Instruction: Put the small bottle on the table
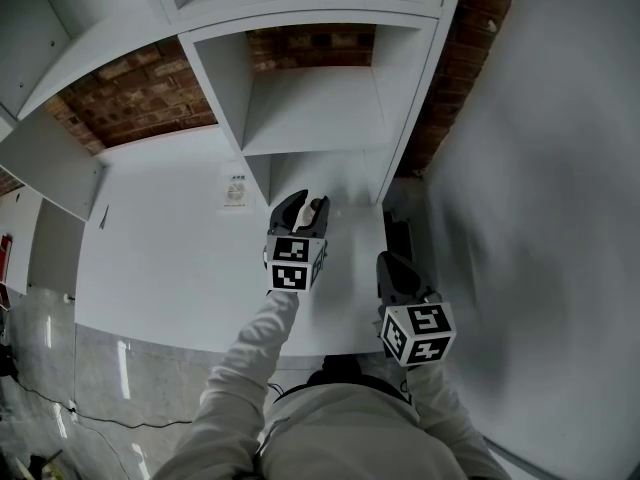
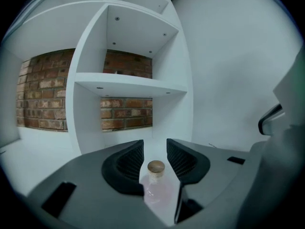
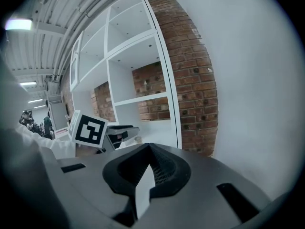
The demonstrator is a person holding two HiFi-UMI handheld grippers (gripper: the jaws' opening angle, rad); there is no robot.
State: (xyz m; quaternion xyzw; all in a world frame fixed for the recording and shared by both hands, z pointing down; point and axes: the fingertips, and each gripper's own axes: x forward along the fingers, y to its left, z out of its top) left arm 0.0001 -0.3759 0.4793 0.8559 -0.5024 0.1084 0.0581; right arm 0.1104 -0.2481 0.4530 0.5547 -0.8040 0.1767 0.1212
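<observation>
The small bottle (image 2: 155, 187), clear glass with a pinkish tint and a cork stopper, stands upright on the white table (image 1: 170, 258) in front of the shelf unit. My left gripper (image 2: 155, 146) is open around it. A gap shows between each ribbed pad and the bottle's neck. In the head view the bottle (image 1: 314, 207) shows between the jaws of the left gripper (image 1: 303, 202) near the table's middle. My right gripper (image 1: 386, 260) hangs to the right, nearer the table's front edge. Its jaws (image 3: 149, 148) are shut with nothing between them.
A white shelf unit (image 1: 310, 108) with open compartments stands on the table just beyond the bottle, brick wall behind it. A plain white wall (image 1: 540, 168) runs along the right. A small label (image 1: 236, 190) lies on the table left of the shelf's foot.
</observation>
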